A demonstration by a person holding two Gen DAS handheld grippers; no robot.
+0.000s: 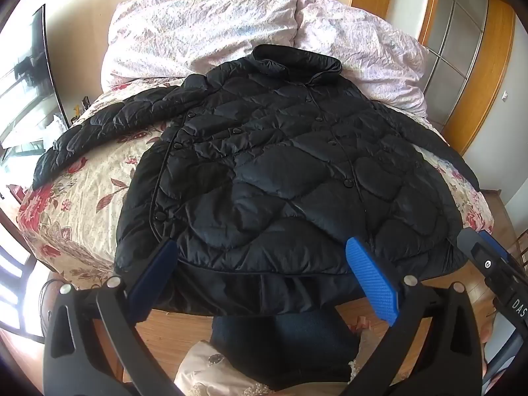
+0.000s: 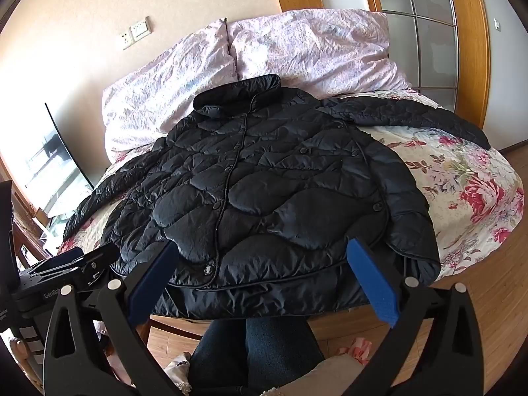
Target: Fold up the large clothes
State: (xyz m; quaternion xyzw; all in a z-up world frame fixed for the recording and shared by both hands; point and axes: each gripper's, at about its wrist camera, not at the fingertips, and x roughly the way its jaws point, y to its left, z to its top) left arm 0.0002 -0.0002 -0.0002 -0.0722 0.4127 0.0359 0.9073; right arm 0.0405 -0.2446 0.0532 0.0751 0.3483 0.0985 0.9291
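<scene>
bedroom, wood floor (image 2: pixel 488 297), beige wall, wood-framed frosted glass door (image 2: pixel 429 33) at the far right. bed (image 1: pixel 82 198) has a floral cover, two pale pink pillows (image 1: pixel 204 29) at the head. black quilted jacket (image 1: pixel 280 171) lies flat on the bed, front up, snaps closed, collar (image 2: pixel 237 94) toward the pillows, hem hanging slightly over the near bed edge. one sleeve (image 1: pixel 99 128) is spread out to the left, the other sleeve (image 2: pixel 412 115) out to the right. left tongs (image 1: pixel 264 277) spread wide, nothing between the blue pads (image 1: pixel 373 280), hovering above the hem and angled down. right tongs (image 2: pixel 264 277) same: wide apart, empty, over the hem. person's legs in dark jeans (image 2: pixel 257 346) visible below, at the foot of the bed.
</scene>
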